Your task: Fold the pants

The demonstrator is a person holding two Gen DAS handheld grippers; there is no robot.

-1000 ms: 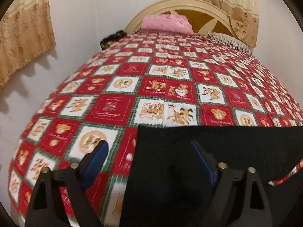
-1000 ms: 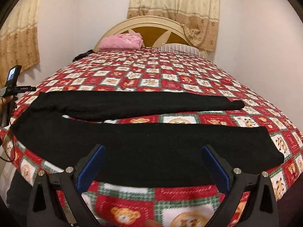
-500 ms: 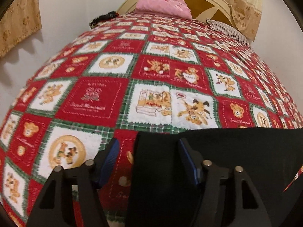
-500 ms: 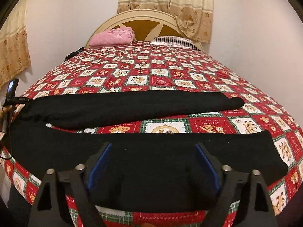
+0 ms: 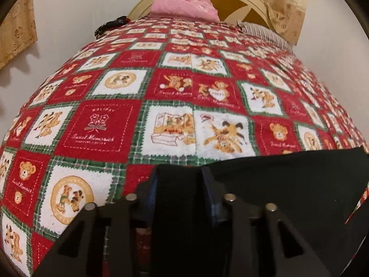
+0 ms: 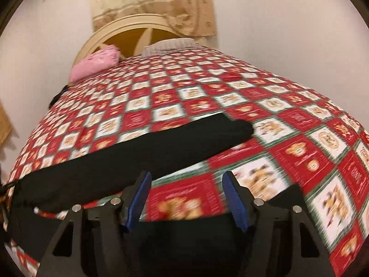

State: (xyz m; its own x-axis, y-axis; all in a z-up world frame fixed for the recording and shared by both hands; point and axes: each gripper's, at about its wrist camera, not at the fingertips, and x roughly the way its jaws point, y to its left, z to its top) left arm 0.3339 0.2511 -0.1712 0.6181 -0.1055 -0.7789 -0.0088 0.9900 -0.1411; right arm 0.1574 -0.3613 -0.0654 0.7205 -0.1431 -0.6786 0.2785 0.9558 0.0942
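Black pants [image 6: 143, 154] lie spread across the near end of the bed, legs stretched to the right. In the left wrist view my left gripper [image 5: 181, 184] is closed on the waist corner of the black pants [image 5: 288, 184], with black cloth filling the gap between the blue pads. In the right wrist view my right gripper [image 6: 186, 191] hovers over the near leg [image 6: 207, 235], its blue pads partly closed with a gap between them and no cloth in it. The far leg ends just beyond it.
The bed carries a red, white and green teddy-bear quilt [image 5: 115, 124]. A pink pillow [image 5: 184, 7] and a striped pillow [image 6: 170, 45] lie at the cream headboard [image 6: 129, 26]. A dark object [image 5: 110, 24] sits at the far left edge. Walls and curtains surround the bed.
My left gripper moved in and closed on the waist corner of the pants. My right gripper narrowed, swung right and tilted, so the view is blurred.
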